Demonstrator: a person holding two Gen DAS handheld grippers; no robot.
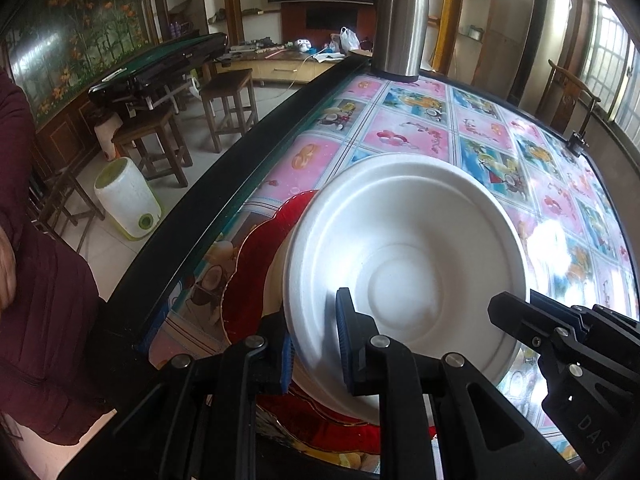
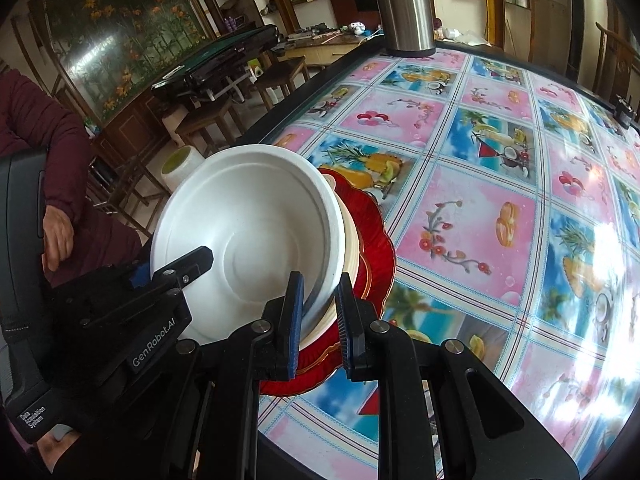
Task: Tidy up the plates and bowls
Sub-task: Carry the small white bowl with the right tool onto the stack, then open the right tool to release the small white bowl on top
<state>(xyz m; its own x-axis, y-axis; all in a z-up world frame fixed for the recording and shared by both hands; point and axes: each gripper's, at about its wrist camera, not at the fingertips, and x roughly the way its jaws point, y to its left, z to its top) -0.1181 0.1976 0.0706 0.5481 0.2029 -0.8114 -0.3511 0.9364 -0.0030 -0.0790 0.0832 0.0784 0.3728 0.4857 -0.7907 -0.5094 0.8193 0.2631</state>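
Bowls stacked on a red plate [image 2: 376, 248] near the table's [image 1: 472, 120] left edge, white bowl [image 1: 404, 264] on top, a cream one [image 2: 351, 240] peeking out under it. Left gripper [image 1: 314, 344] has its jaws clamped on the white bowl's near-left rim. Right gripper [image 2: 318, 316] straddles the opposite rim, one finger inside, one outside, but can't tell if it's actually pinching. Steel thermos [image 1: 400, 24] sits way back at the far edge.

White bowl stacked over a red plate

White foam bowl [image 1: 404, 276] sits tilted, nested on a cream bowl [image 2: 352, 240]; red scalloped plate [image 2: 376, 252], gold-trimmed, lies flat beneath; all near the table's left edge.
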